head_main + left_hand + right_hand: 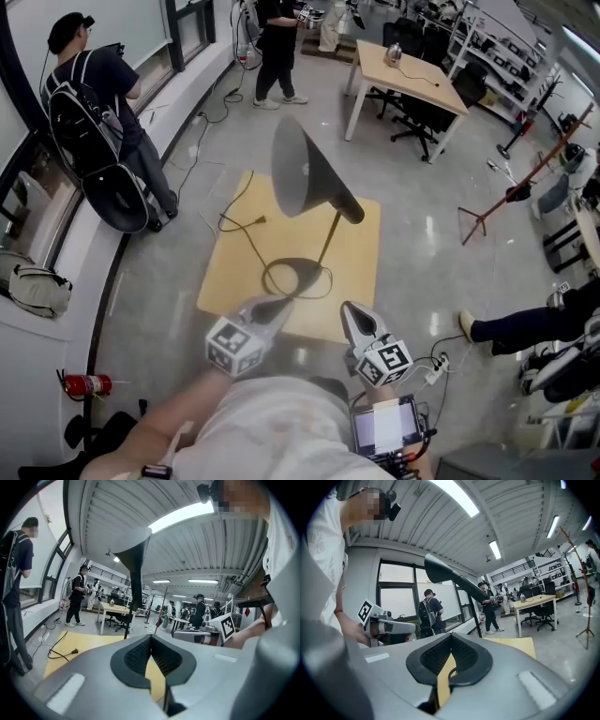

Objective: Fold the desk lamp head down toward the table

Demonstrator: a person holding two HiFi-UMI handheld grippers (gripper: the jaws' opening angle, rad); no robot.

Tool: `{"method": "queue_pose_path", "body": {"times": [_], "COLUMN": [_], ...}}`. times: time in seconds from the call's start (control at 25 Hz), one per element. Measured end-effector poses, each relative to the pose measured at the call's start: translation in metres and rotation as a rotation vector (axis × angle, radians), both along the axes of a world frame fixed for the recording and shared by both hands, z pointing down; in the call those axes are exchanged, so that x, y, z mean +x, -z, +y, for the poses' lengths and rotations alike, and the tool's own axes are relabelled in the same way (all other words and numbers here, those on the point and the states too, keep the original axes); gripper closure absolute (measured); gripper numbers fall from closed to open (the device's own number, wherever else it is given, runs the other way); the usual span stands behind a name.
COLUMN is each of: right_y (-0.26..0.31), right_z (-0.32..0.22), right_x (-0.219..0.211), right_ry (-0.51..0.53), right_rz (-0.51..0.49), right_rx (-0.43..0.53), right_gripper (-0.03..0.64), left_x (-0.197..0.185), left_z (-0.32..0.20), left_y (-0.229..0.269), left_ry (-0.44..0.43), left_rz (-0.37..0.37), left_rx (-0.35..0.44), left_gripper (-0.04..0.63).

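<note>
Head view: lamp head stands raised mid-frame, fold not begun; my left gripper and right gripper hang below, fingers closed, empty

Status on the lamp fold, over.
Left gripper, right gripper: jaws shut, empty. Desk lamp head up, not yet folded, untouched. Power cord looped by its base.

The tall black cone-shaded desk lamp stands in the middle of the low yellow wooden bench. Its black cord loops round the base and trails left. Right of the stem, the bench top lies bare.
</note>
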State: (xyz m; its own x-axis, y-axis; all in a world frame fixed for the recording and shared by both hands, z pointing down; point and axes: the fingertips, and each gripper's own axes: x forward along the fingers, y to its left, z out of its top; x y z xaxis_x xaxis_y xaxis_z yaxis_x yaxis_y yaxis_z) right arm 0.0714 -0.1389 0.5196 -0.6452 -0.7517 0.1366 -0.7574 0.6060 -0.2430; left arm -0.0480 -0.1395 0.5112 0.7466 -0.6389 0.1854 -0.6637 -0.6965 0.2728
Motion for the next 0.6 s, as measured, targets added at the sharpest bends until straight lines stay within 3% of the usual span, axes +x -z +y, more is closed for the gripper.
{"method": "queue_pose_path", "body": {"times": [0.24,0.6], "right_y": [0.005,0.016], "right_z": [-0.011,-0.041], "right_x": [-0.005,0.003], "right_ry": [0.045,0.172], "right_rz": [0.015,0.009], "right_rx": [0.025,0.059], "right_gripper": [0.605,0.604], "left_x": [-0.001,0.010], "left_z": [-0.003,-0.026], "left_y": [0.006,0.026], "left_ry": [0.020,0.124], "left_rz": [0.000,-0.008], "left_rx": [-0.001,0.023], "left_gripper": [0.594,0.594]}}
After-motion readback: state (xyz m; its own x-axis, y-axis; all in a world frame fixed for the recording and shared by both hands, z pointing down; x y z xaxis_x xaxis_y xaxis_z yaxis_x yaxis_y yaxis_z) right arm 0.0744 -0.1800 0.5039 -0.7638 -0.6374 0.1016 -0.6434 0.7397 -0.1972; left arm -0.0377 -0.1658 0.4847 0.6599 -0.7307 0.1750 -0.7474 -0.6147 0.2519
